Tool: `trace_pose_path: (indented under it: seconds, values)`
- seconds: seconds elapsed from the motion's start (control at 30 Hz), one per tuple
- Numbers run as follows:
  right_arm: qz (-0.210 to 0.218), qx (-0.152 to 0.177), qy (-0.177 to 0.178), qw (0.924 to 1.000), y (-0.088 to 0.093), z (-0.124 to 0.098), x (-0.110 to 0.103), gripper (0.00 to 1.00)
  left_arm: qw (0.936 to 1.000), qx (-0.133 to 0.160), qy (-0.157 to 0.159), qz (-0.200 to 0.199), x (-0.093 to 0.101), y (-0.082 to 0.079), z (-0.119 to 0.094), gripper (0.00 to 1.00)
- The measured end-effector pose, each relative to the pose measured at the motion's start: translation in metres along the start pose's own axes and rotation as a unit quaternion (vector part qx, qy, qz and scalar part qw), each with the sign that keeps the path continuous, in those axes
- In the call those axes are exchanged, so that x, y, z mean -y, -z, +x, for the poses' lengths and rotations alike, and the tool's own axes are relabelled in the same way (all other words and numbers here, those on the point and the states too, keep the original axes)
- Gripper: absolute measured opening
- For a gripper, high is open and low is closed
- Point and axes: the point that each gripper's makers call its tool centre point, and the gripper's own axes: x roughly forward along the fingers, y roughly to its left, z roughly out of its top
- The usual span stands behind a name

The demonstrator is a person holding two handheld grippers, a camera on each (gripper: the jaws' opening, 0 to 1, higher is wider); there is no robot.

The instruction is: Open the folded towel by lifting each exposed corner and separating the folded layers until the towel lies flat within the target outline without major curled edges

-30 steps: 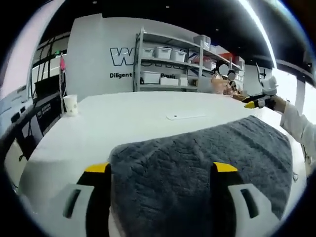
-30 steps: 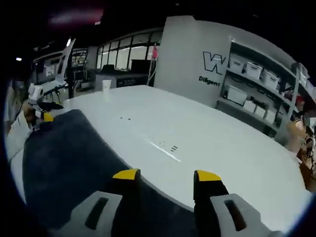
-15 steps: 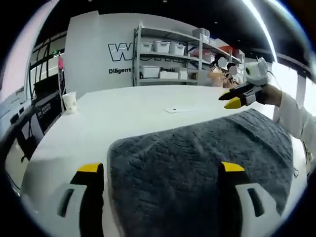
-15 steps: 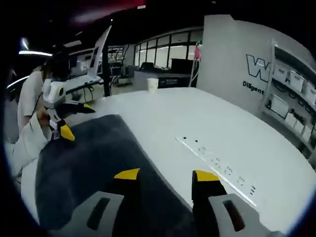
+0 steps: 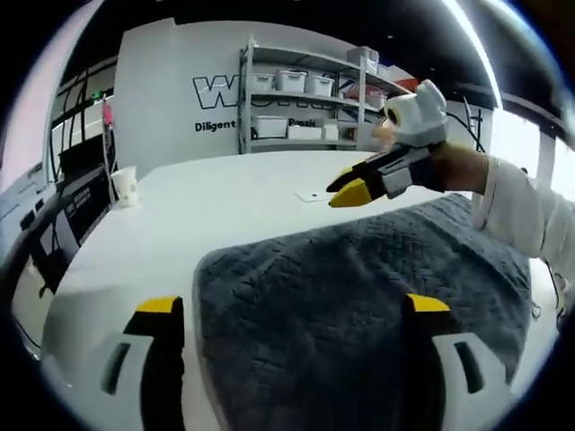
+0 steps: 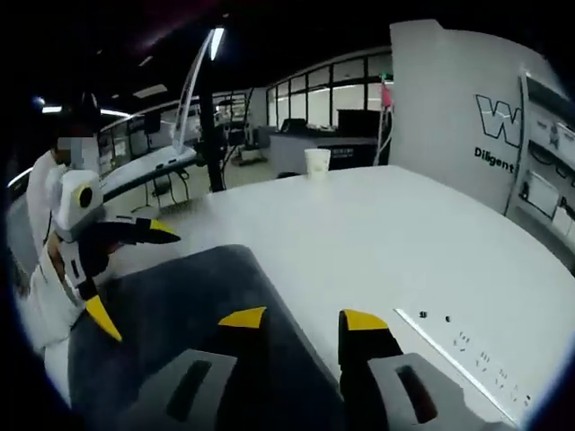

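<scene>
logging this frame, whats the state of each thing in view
towel: dark grey, lying on the white table, not gripped
left tongs: jaws wide apart, towel edge between them
right tongs: jaws apart, over the towel's edge
paper cup: upright, far side of the table

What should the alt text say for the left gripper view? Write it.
A grey towel lies on a white table, between the open left gripper jaws. The right gripper, held in a white-sleeved hand, hovers above its far edge. A paper cup and shelving lie beyond.
</scene>
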Motion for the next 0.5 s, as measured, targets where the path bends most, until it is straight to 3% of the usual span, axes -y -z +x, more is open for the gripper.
trace_pose_path:
  seconds: [0.2,0.5]
  values:
    - [-0.013,-0.001,-0.024,0.9996,-0.017,0.034,-0.027,0.23,0.9996,-0.021,-0.004,0.017,0.003,0.008,0.005,0.99]
    - [-0.043,-0.033,-0.053,0.9971,-0.018,0.079,-0.068,0.20,0.9994,-0.028,0.006,0.020,0.006,0.010,0.005,0.99]
